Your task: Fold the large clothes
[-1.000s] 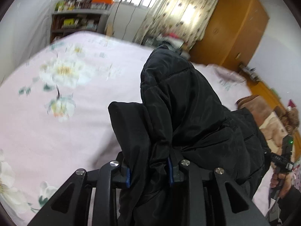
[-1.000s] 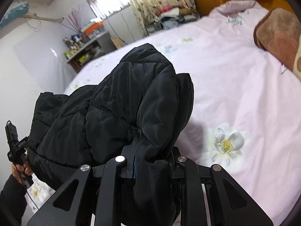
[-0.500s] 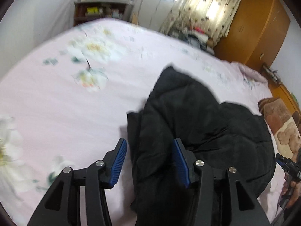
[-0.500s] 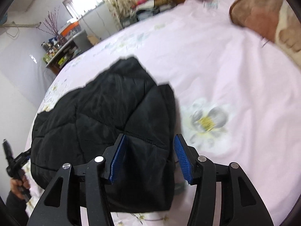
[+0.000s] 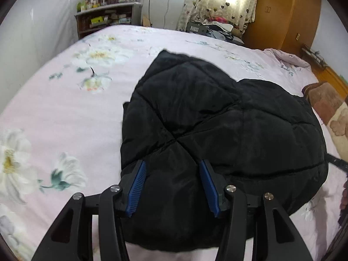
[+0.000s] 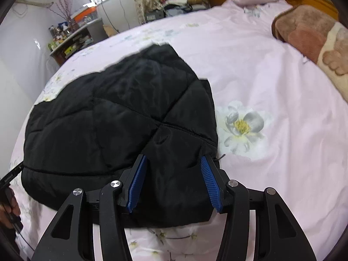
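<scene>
A black quilted jacket (image 5: 217, 119) lies folded in a flat heap on the pink flowered bedsheet (image 5: 65, 113). My left gripper (image 5: 171, 165) hovers over its near left corner, open, blue pads apart and not pressing the fabric. In the right wrist view the same jacket (image 6: 121, 113) spreads to the left. My right gripper (image 6: 173, 158) stands open over its near right corner, where a flap of fabric shows between the pads without being pinched. The jacket's underside and sleeves are hidden.
Bare pink sheet (image 6: 271, 152) stretches around the jacket. A brown blanket (image 6: 304, 37) lies at the bed's right end. A cluttered shelf (image 5: 104, 19) and an orange wardrobe (image 5: 287, 10) stand beyond the bed. A hand (image 6: 8, 204) shows at the lower left edge.
Both grippers held the jacket up bunched a second ago. Both have opened and let go; the jacket has dropped flat on the bed, and the grippers tilted down over it.
</scene>
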